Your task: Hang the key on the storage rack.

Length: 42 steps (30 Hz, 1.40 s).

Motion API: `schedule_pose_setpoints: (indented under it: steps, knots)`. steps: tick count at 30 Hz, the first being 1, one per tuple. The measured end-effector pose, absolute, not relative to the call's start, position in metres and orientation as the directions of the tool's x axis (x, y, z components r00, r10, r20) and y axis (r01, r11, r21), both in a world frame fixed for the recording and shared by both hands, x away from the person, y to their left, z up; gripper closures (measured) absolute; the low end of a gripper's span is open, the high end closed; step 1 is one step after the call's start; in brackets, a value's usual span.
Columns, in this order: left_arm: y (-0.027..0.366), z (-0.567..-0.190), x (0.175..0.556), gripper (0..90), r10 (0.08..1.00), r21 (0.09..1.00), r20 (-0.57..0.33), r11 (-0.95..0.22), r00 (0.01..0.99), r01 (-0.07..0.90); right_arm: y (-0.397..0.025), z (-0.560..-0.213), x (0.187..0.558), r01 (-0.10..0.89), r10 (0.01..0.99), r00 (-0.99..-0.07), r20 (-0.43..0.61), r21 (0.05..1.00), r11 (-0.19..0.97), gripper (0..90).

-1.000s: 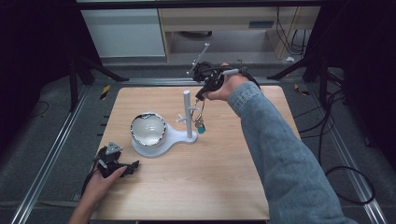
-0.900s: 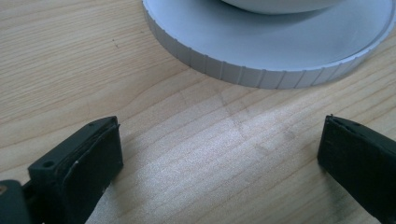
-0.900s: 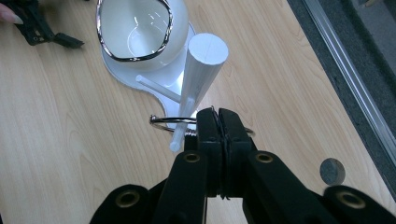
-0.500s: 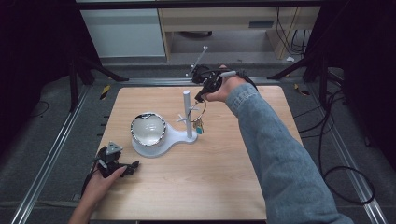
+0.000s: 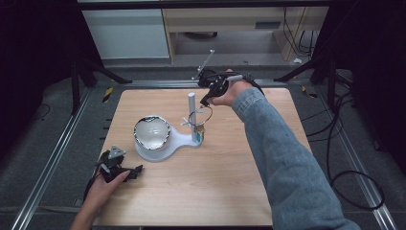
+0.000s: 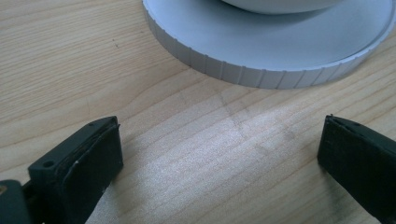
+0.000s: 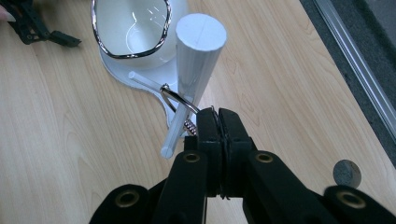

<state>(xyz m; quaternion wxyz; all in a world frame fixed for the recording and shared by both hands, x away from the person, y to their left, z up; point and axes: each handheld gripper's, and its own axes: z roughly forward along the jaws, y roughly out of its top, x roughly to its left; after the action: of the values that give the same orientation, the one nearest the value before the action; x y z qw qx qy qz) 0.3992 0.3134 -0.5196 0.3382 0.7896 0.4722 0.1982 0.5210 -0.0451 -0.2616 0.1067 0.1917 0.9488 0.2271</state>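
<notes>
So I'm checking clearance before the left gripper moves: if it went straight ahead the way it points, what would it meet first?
Probably the ribbed edge of the white stand base. The left gripper is open over bare table, with nothing between it and that edge.

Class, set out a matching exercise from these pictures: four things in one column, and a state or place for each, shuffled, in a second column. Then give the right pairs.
1. left gripper
2. right gripper
3. bowl
4. white post

A. upright on the stand
B. jaws open, low over the table
C. jaws shut on a wire ring
D. on the stand's round end

Pairs: 1-B, 2-C, 3-D, 4-A
</notes>
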Motion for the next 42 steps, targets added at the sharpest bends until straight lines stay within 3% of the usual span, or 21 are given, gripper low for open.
schedule_pose_setpoints:
  steps: [20,28,42]
  knots:
    - [0.313,-0.520,0.399,0.0,0.880,0.721,-0.007,-0.325,0.475,0.612,-0.053,-0.273,0.527,0.338,0.426,-0.901,-0.088,0.475,0.813,86.5]
    - [0.313,-0.520,0.399,0.0,0.880,0.721,-0.006,-0.325,0.475,0.612,-0.058,-0.271,0.528,0.353,0.451,-0.887,-0.105,0.476,0.806,73.3]
    - [0.313,-0.520,0.399,0.0,0.880,0.722,-0.008,-0.323,0.474,0.611,-0.077,-0.267,0.531,0.367,0.517,-0.837,-0.178,0.518,0.773,37.9]
